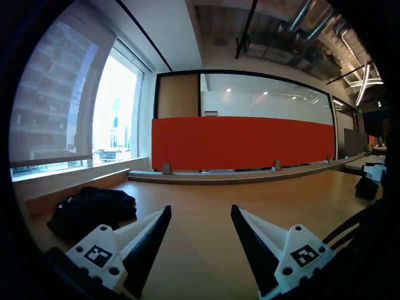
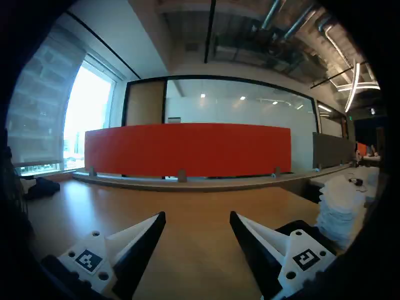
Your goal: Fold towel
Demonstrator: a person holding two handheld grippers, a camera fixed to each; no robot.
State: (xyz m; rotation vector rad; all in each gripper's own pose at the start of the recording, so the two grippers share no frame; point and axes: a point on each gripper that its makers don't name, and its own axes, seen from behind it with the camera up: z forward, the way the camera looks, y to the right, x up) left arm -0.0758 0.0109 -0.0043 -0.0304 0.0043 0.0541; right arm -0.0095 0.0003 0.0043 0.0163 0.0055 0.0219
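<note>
Your left gripper (image 1: pixel 200 207) has its fingers spread wide with nothing between them. Bare wooden table (image 1: pixel 210 250) shows through the gap. Your right gripper (image 2: pixel 197 214) is the same: spread, empty, low over the tabletop.

Just left of the left gripper, near the window side of the table, lies a dark crumpled cloth (image 1: pixel 92 210), which I take for the towel. It sits bunched in a heap rather than laid flat, and neither gripper touches it. In the right gripper view, a dark lump (image 2: pixel 42 187) at the far left may be that same cloth, but it is too small to be sure. To the right of the right gripper stands a layered white stack (image 2: pixel 340 210), possibly folded cloths; I cannot tell.

Expect the cloth to be soft, limp and light. It will likely sag and drag along the wood and keep no shape of its own. Don't bite into the middle of the heap, where you would probably catch several layers. Look for a hem or corner, pinch it deep between the fingers, take a neighbouring corner with the other gripper, and spread it flat before any fold.

Farther off, a red partition (image 1: pixel 240 142) runs along the far edge, with a bright window (image 1: pixel 115 115) at the left.
</note>
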